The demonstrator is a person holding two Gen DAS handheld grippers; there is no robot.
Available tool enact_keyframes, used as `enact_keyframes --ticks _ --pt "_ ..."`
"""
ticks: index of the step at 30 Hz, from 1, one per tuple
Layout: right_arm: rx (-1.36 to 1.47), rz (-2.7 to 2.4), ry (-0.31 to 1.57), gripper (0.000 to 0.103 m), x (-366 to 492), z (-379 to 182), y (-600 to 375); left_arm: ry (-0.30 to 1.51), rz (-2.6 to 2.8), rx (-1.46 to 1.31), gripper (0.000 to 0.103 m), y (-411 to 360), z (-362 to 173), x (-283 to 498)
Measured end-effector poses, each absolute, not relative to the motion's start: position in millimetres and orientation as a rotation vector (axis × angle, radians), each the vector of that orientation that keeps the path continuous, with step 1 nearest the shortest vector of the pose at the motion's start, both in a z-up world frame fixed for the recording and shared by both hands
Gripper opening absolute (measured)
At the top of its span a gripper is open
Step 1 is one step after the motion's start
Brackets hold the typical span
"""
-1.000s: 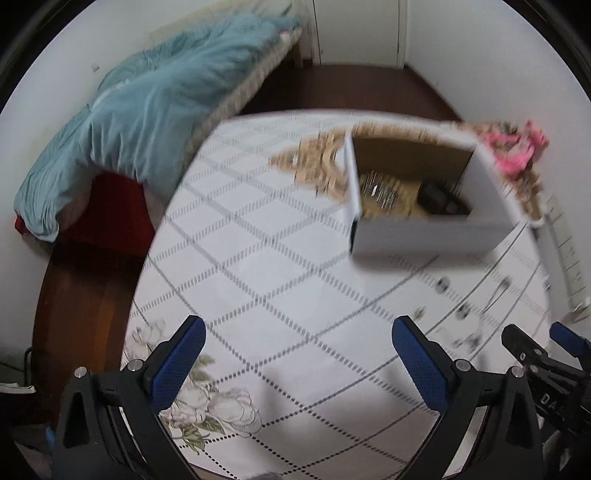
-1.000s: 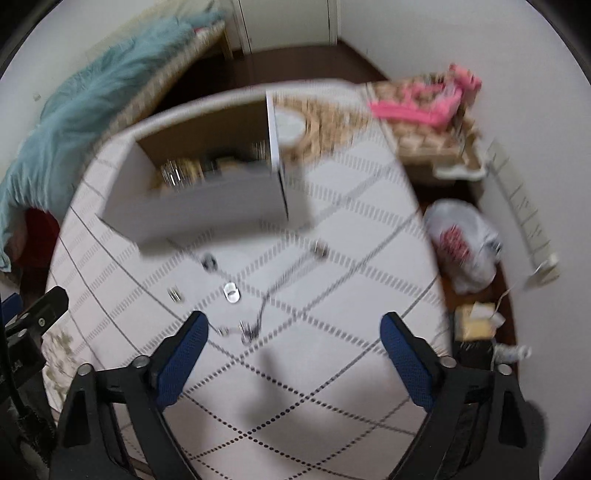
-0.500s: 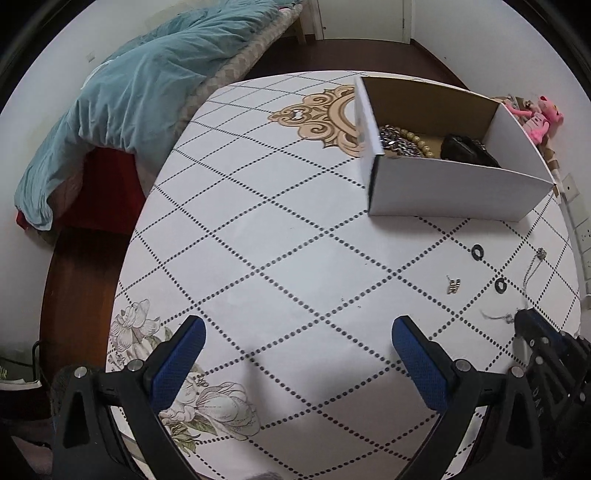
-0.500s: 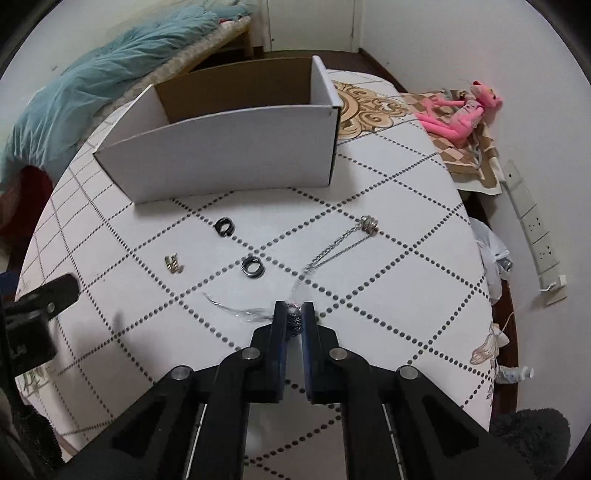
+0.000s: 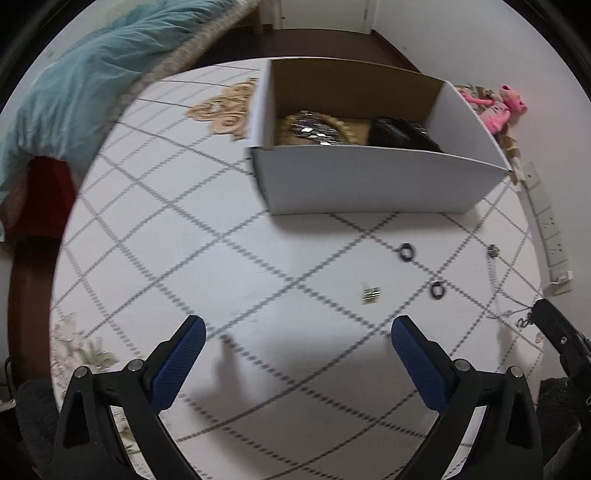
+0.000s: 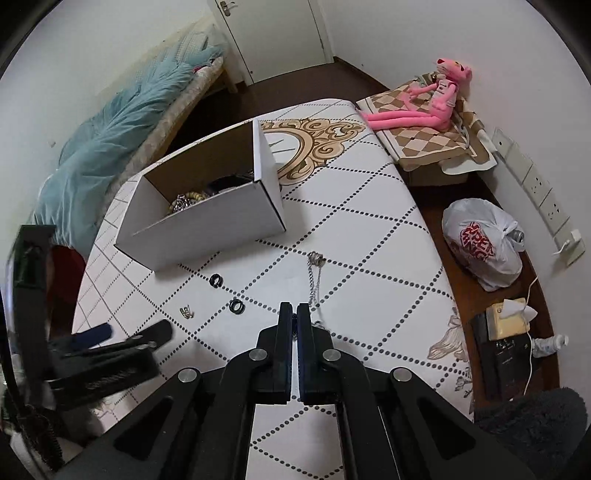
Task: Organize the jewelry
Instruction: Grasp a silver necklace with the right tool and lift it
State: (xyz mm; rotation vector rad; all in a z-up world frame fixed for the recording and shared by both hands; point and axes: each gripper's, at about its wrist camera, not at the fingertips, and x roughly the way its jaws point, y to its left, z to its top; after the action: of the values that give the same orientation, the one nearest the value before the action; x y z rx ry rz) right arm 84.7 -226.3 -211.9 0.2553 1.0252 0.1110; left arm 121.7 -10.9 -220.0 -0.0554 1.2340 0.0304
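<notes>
While pinched, apparently, the chain (image 6: 314, 281) trails toward the box (image 6: 207, 225).

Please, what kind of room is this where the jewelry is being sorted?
Most likely a bedroom in a home. A bed with a rumpled light-blue quilt stands beside the white table with a dotted diamond pattern, a pink plush toy sits by the wall, and a white interior door closes the room.

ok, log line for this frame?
right gripper: jaws shut on thin silver chain | left gripper: jaws open, empty | white cardboard box: on table
</notes>
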Motion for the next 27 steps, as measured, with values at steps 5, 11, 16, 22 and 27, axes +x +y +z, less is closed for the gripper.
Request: enact_keyframes --ticks 5,11,16,22,27 --pt "0.253 0.096 1.023 0.002 85.4 -213.8 -226.2 1.223 -0.008 -0.027 0.073 -31.1 -226.9 130.9" --pt "0.268 0.081 1.033 0.002 85.7 -217.7 -229.7 1.18 -0.056 0.036 0.02 -48.8 -229.2 135.3" --pt "0.285 0.086 1.014 0.002 85.5 -206.5 -232.8 1.172 -0.095 0.033 0.006 -51.8 -226.7 134.2" --pt "0.298 0.14 0.954 0.002 85.6 -168.8 -231.9 1.123 -0.135 -0.033 0.006 -40.8 -193.3 124.2" --pt "0.289 0.207 0.893 0.002 92.3 -125.6 -227.4 1.07 -0.172 -0.099 0.006 -21.9 -150.7 120.8"
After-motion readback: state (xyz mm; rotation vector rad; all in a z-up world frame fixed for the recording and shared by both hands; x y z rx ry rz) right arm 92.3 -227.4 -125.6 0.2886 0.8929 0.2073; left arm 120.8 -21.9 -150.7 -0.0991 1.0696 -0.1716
